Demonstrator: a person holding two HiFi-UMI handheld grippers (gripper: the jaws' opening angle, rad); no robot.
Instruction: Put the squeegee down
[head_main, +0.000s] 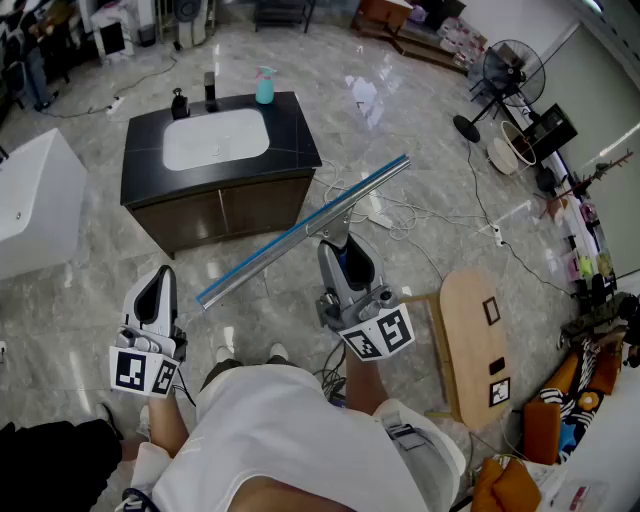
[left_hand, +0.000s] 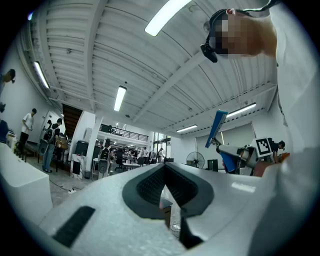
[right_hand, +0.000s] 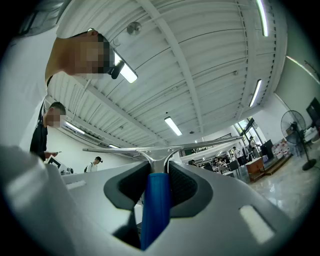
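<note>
My right gripper (head_main: 343, 252) (right_hand: 156, 186) is shut on the blue handle (right_hand: 154, 210) of a squeegee. The squeegee's long metal blade (head_main: 300, 232) with a blue rubber edge slants from lower left to upper right in the head view, in the air over the floor in front of me. In the right gripper view the blade (right_hand: 160, 149) runs across above the jaws. My left gripper (head_main: 158, 298) (left_hand: 167, 189) hangs at the left, its jaws together with nothing between them. From the left gripper view the squeegee (left_hand: 216, 128) shows at the right.
A dark vanity cabinet (head_main: 220, 196) with a white sink (head_main: 214, 137), a faucet and a teal spray bottle (head_main: 264, 86) stands ahead. A white tub (head_main: 35, 203) is at left. Cables (head_main: 400, 215), a wooden board (head_main: 476, 343) and a fan (head_main: 510, 75) lie to the right.
</note>
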